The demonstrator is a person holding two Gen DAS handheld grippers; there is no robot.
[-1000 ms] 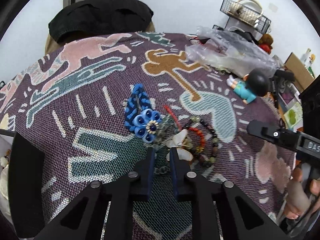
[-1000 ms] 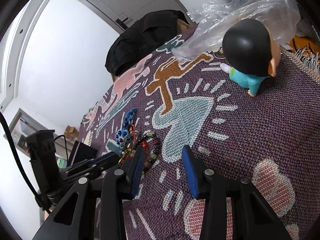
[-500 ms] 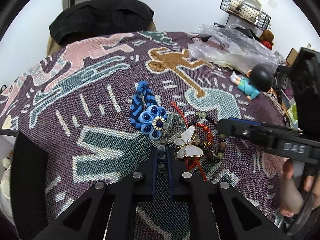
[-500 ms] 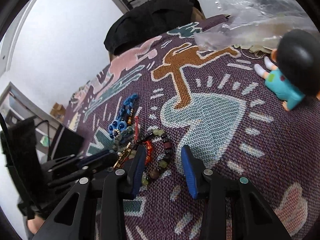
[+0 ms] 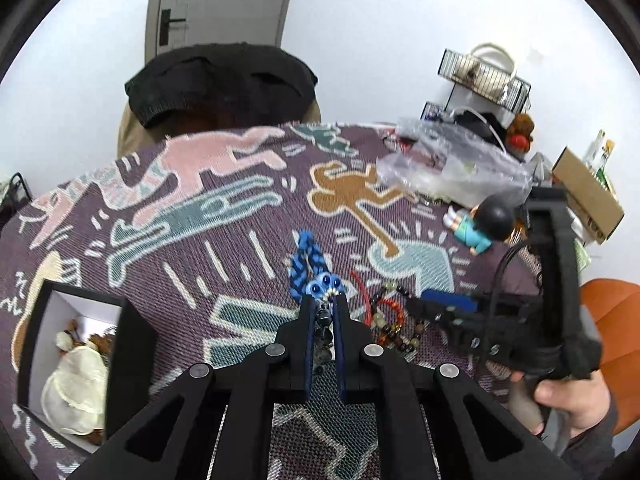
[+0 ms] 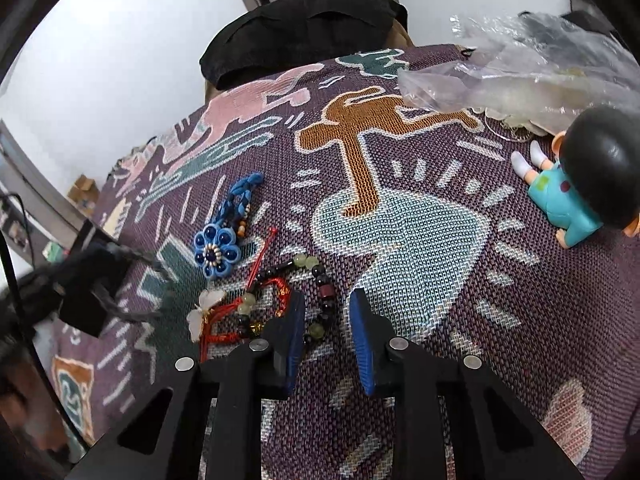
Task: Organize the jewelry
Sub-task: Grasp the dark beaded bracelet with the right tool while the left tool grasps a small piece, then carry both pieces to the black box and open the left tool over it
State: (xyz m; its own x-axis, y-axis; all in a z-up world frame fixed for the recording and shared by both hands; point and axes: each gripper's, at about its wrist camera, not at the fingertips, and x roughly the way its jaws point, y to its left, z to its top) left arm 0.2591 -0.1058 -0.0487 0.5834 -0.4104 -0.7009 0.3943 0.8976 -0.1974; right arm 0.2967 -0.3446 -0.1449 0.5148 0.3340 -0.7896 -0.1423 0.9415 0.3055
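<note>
My left gripper (image 5: pixel 323 305) is shut on a dark bead strand (image 5: pixel 322 322), which hangs between its pads above the cloth. Just beyond its tips lie a blue flower ornament (image 5: pixel 320 285) (image 6: pixel 217 249) and its blue braided cord (image 5: pixel 305 258). To the right lies a bead bracelet (image 5: pixel 394 322) with red cord. My right gripper (image 6: pixel 326 314) (image 5: pixel 440 305) sits low over this bracelet (image 6: pixel 325 294). Its jaws are closing, with the bracelet's near beads between them, and the right pad is still clear of the beads. A white butterfly piece (image 6: pixel 200 312) lies left of the bracelet.
An open black box (image 5: pixel 132 344) holding pale jewelry stands at the left on the patterned cloth (image 6: pixel 420 248). A doll (image 6: pixel 580 184) and a crumpled plastic bag (image 6: pixel 520 76) lie at the far right. A dark garment (image 5: pixel 220 76) lies on the far edge.
The left gripper closed on the bead strand and rose with it. The right gripper swung in over the bracelet and its jaws narrowed.
</note>
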